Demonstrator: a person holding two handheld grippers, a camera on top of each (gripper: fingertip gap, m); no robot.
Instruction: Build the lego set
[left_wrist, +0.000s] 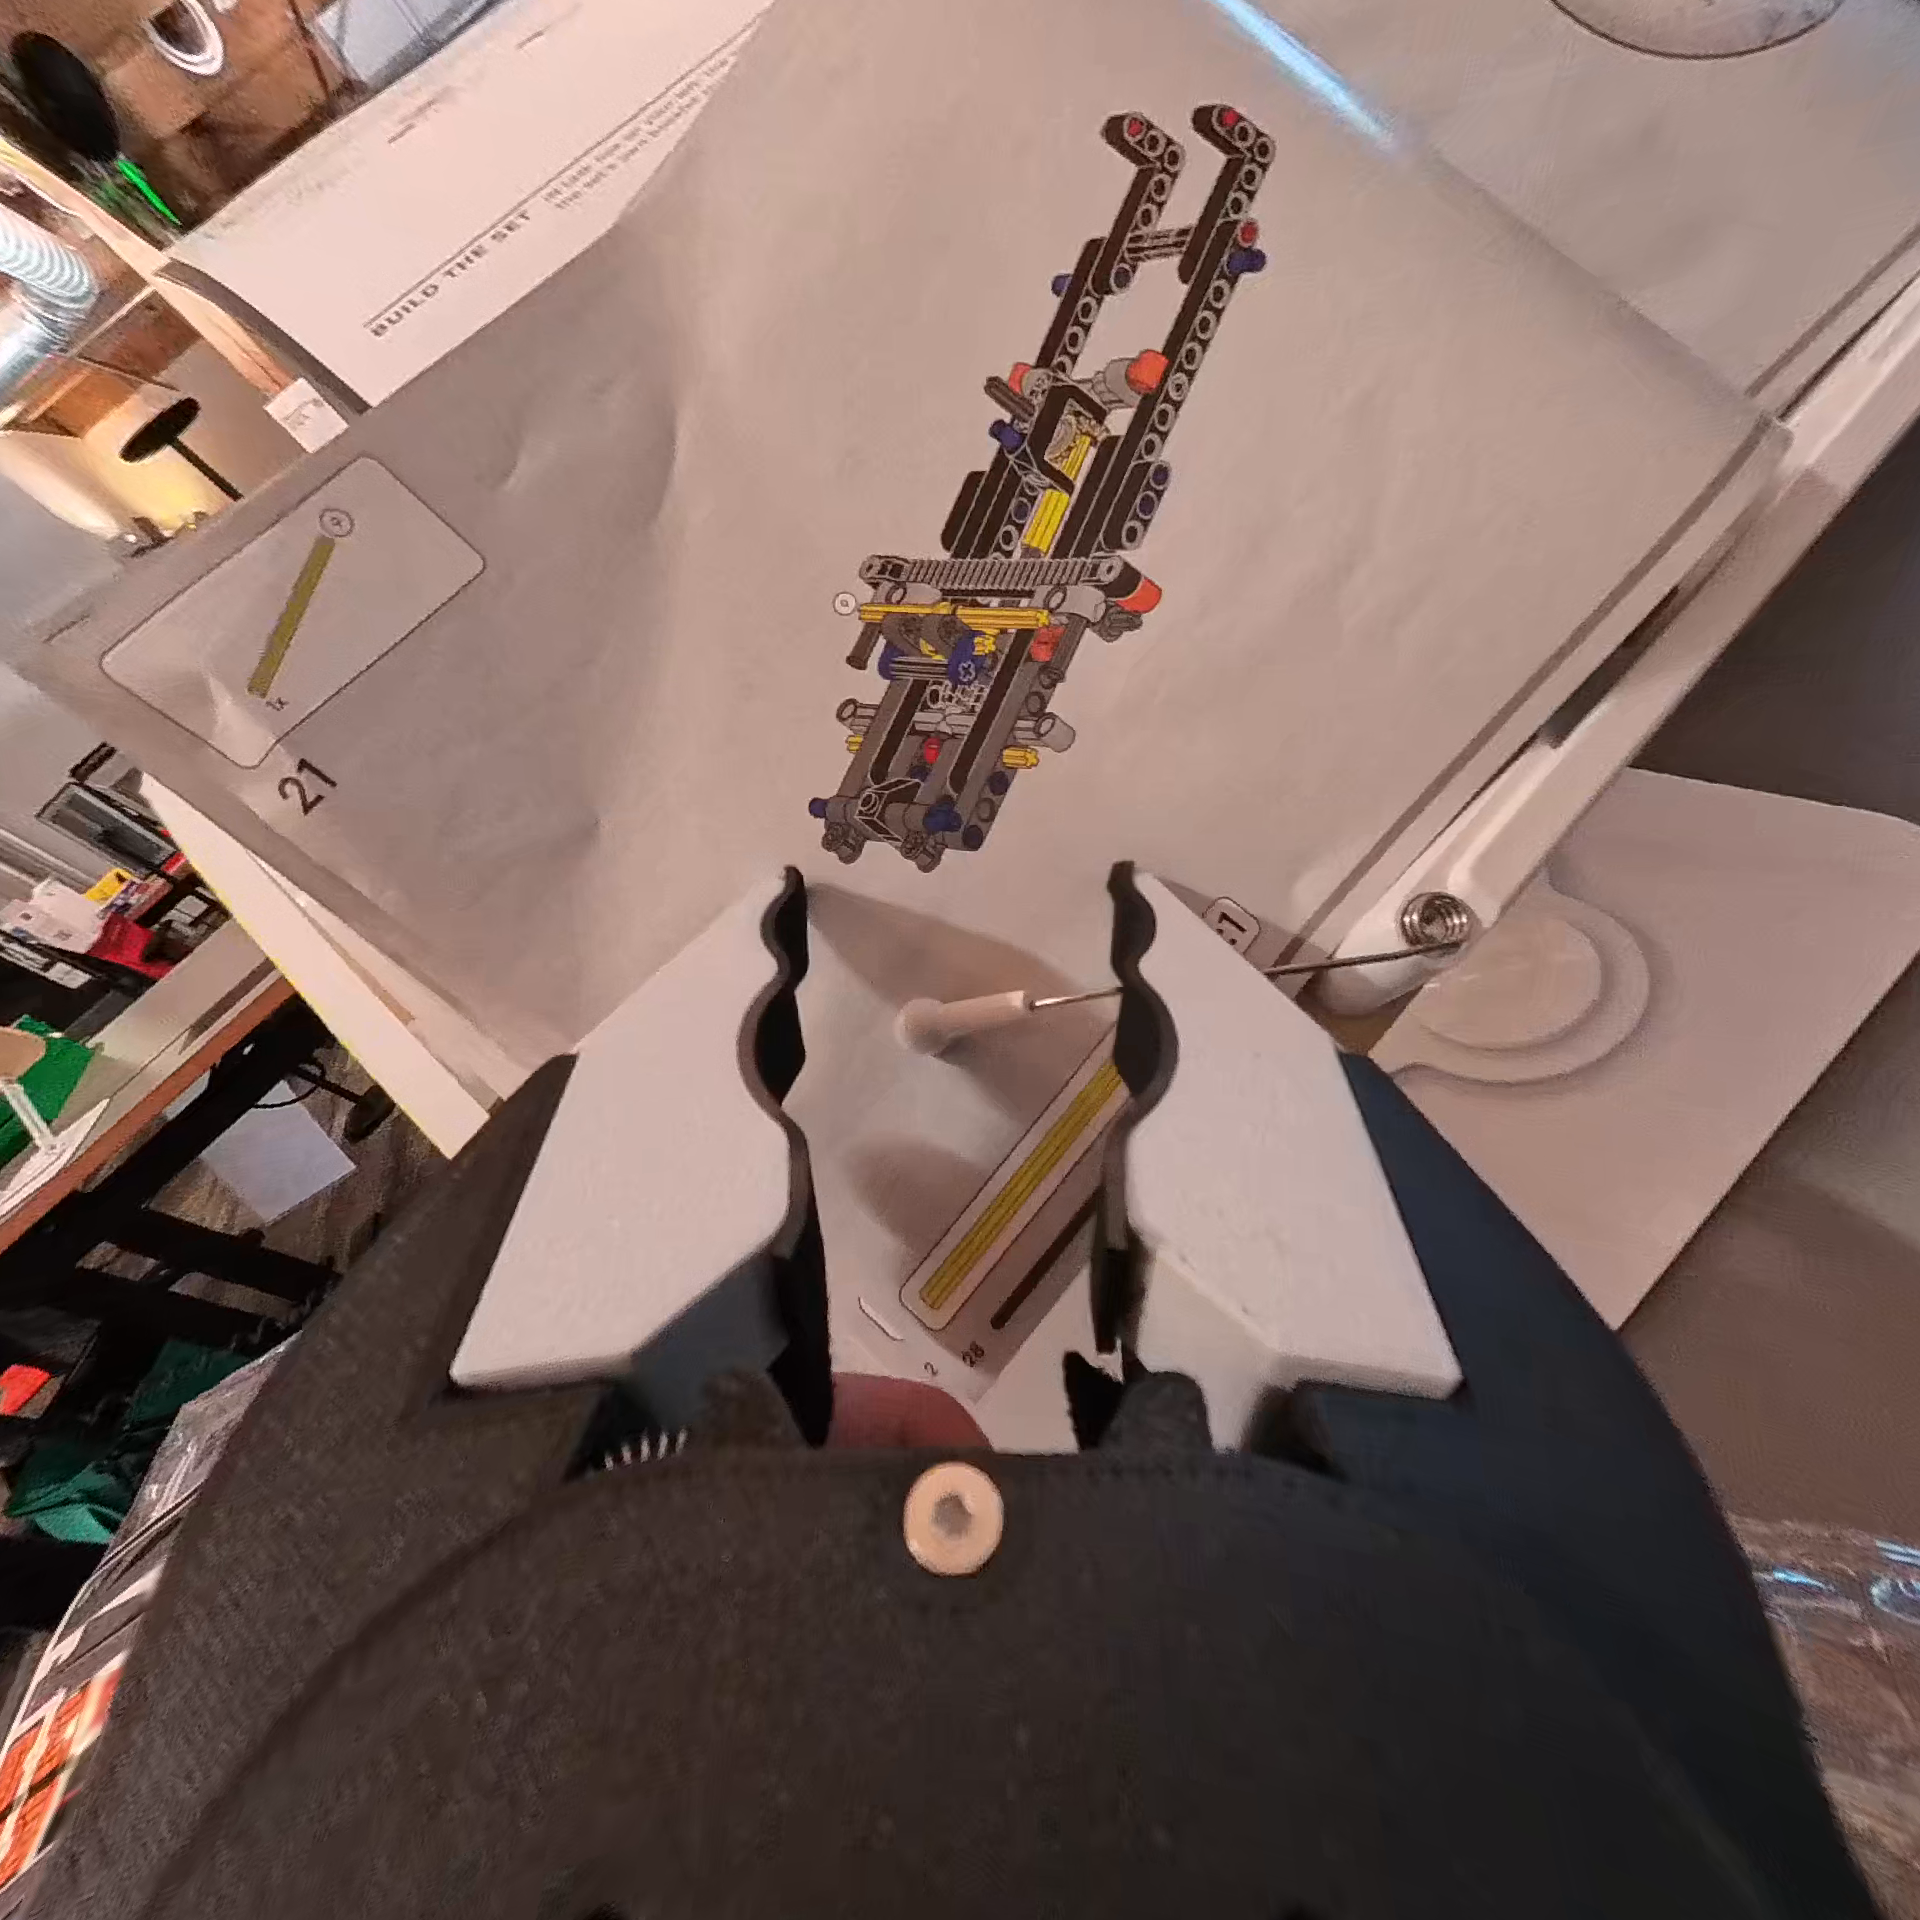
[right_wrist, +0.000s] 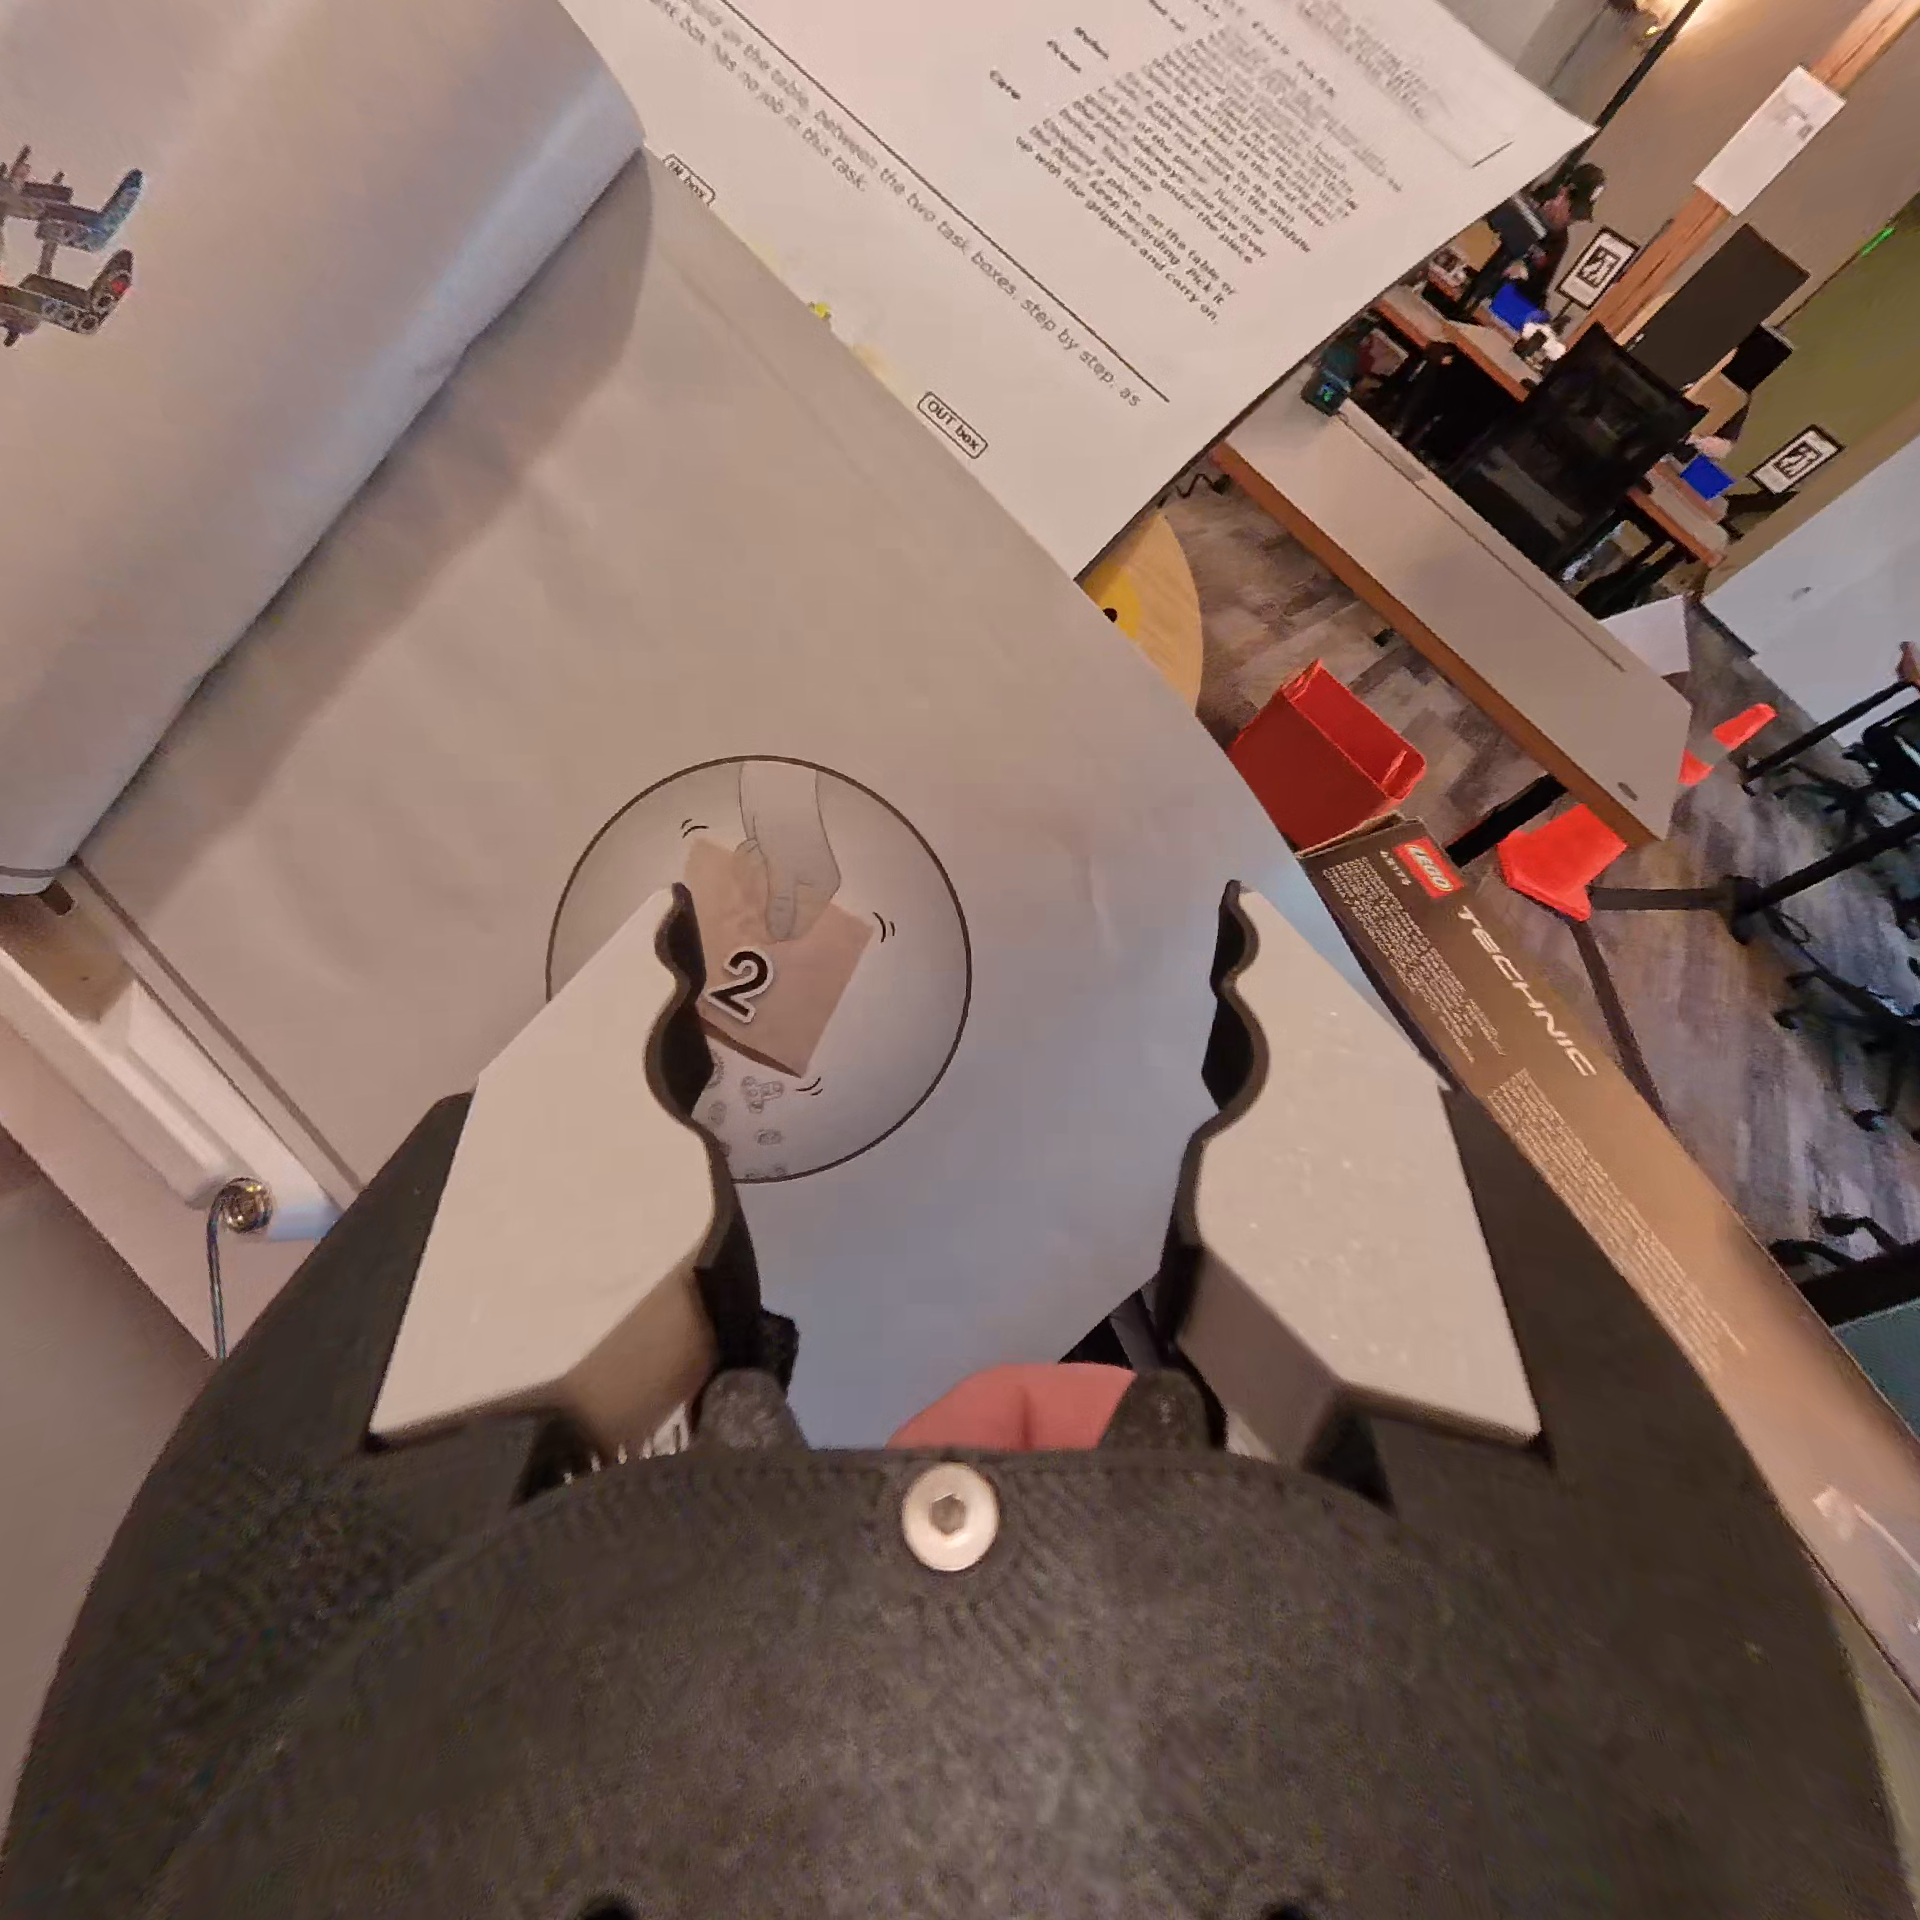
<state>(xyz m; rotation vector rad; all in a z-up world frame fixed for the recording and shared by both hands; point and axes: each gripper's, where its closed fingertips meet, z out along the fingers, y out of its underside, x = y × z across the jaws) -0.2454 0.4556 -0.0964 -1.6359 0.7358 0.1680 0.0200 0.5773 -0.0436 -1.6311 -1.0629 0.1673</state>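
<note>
The instruction booklet (left_wrist: 727, 468) fills the centre of both views, propped on a white stand (left_wrist: 1455, 883). The left claw (left_wrist: 956, 914) and right claw (right_wrist: 951, 914) hover before its pages, spread, holding nothing. A dark box (right_wrist: 1558, 1122) runs along the right frame's lower right.

Right claw (right_wrist: 951, 914), fingers apart and empty, over open instruction booklet (right_wrist: 499, 582) beside black box (right_wrist: 1538, 1122)

One instruction booklet (left_wrist: 727, 436) (open), one printed sheet (right_wrist: 1039, 156), one box (right_wrist: 1538, 1070)
</note>
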